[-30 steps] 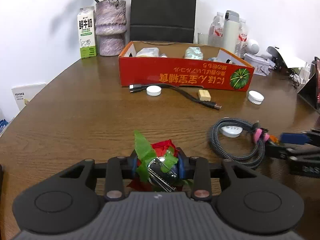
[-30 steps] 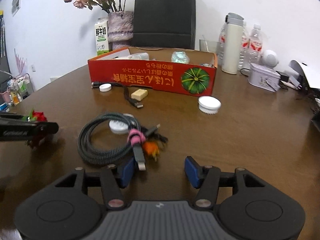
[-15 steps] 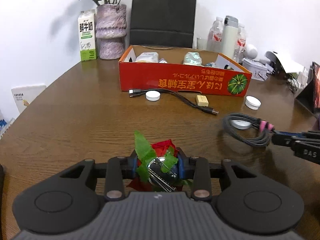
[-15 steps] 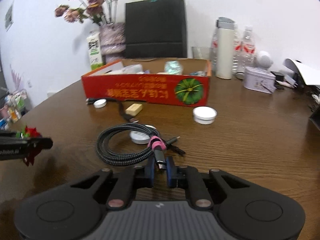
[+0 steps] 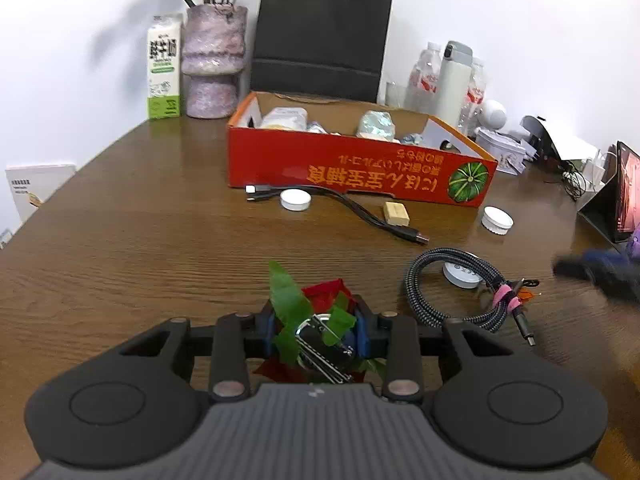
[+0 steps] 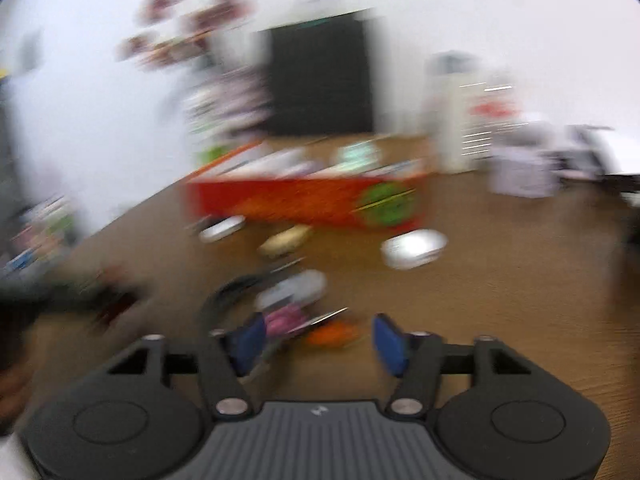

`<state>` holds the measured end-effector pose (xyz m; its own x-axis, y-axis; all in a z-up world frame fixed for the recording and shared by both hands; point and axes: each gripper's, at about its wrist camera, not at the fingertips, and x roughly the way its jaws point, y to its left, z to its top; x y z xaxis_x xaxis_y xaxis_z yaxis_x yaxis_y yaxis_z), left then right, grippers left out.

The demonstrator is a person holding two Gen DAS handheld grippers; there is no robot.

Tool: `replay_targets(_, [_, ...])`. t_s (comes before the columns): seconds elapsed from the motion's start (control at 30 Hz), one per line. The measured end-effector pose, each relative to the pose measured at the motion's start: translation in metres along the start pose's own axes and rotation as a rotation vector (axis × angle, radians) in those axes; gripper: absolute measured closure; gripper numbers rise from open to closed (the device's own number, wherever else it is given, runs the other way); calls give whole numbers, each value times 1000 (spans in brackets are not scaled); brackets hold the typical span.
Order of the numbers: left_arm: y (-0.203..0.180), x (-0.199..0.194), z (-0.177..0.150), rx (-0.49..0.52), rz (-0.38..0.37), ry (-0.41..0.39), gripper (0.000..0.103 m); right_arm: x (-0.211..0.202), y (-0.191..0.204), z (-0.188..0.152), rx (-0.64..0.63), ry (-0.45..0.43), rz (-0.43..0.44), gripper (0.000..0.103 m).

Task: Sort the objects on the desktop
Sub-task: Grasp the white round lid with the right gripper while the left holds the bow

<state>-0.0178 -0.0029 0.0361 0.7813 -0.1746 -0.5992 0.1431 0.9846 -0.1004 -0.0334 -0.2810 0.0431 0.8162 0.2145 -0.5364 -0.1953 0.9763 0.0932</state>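
Note:
My left gripper [image 5: 316, 330] is shut on a red artificial rose [image 5: 326, 294] with green leaves and a shiny metal clip, held low over the brown table [image 5: 140, 248]. A coiled grey braided cable [image 5: 452, 292] with a pink tie lies on the table to its right, over a white disc. My right gripper [image 6: 318, 338] is open, jaws wide apart, just behind the cable's pink tie [image 6: 284, 318]; this view is heavily blurred. The right gripper shows as a dark blur at the right edge of the left wrist view [image 5: 600, 272].
A red cardboard box [image 5: 352, 168] with items inside stands at the back. In front of it lie a black USB cable [image 5: 360, 208], two white caps [image 5: 295, 200], and a tan block [image 5: 396, 213]. Vase, milk carton, black bag, and bottles line the wall.
My right gripper had closed on the coiled cable and lifted it; now it has opened and the cable lies on the table. The left gripper still holds the rose.

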Motion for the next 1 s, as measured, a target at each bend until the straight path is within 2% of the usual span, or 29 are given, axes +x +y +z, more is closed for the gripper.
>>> replay_targets(0.03, [-2, 2, 1, 2, -2, 2, 67, 12, -8, 8, 15, 0, -67, 34])
replay_targets(0.1, [-6, 5, 6, 15, -11, -4, 67, 44, -19, 21, 20, 32, -118, 34])
replay_targets(0.2, [-9, 6, 14, 33, -10, -22, 67, 103, -25, 39, 15, 136, -143, 34])
replay_targets(0.27, [-7, 8, 16, 30, -9, -24, 67, 126, -26, 49, -2, 145, -160, 31])
replay_targets(0.3, [-6, 10, 17, 25, -8, -21, 67, 133, -27, 52, 1, 148, -160, 34])
replay_targets(0.37, [-4, 12, 17, 18, -9, -18, 67, 141, -30, 59, 15, 139, -150, 64])
replay_targets(0.43, [-5, 14, 18, 17, -13, -18, 67, 138, -30, 59, 27, 139, -168, 64])
replay_targets(0.53, [-14, 13, 20, 48, -13, -28, 68, 125, -32, 55, 69, 117, -137, 64])
replay_targets(0.6, [-20, 8, 22, 65, -12, -38, 68, 109, -30, 55, 82, 80, -136, 64])
replay_targets(0.7, [-27, -5, 24, 69, -8, -61, 68, 72, -21, 51, 95, 28, -89, 64])
replay_targets(1.0, [-38, -59, 7, 61, 3, -112, 68, -21, 42, 22, -29, -52, 47, 64])
